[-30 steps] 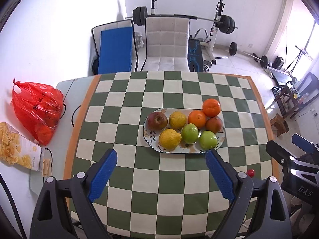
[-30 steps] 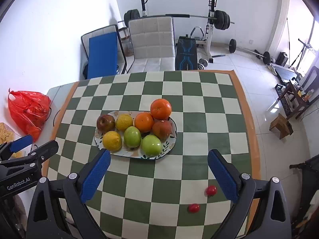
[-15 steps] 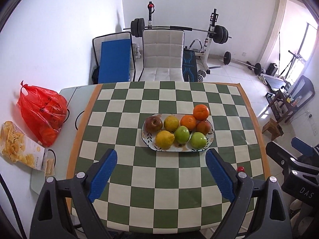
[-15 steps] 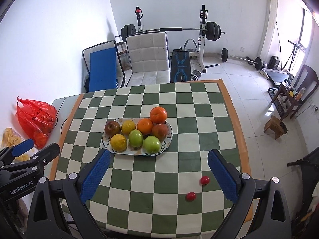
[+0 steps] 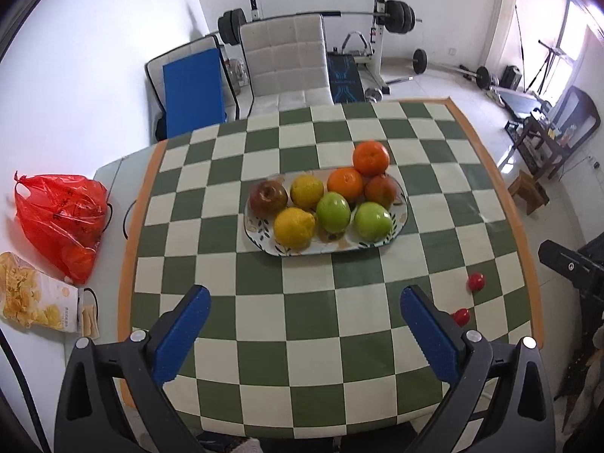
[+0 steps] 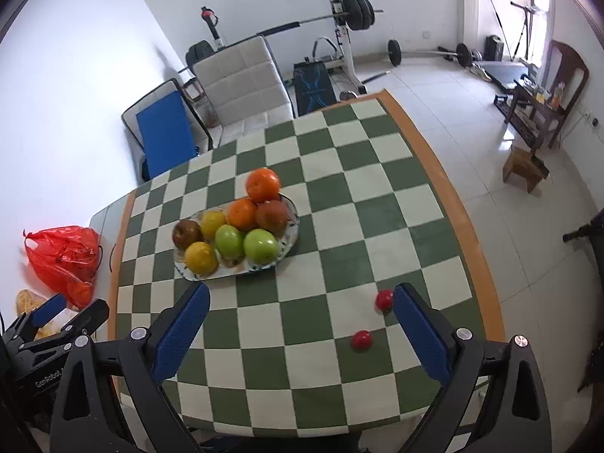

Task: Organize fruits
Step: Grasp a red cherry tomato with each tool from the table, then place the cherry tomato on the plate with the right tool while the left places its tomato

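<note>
Where checks run flat, round glossy fruits [image 5: 332, 211]

1. A plate [image 5: 401, 216] is set near the middle of the table [image 5: 339, 324], with fruits [image 5: 332, 204] piled on it.
2. Two small round fruits [image 6: 372, 319] are found on the table near its right edge, well apart from the plate.
3. A bag [image 5: 60, 219] is placed left of the table, with a box [image 5: 34, 298] just in front of it.
4. Two chairs [image 5: 283, 64] are stood behind the table.
5. Weight equipment [image 5: 381, 19] is seen behind the chairs.
</note>
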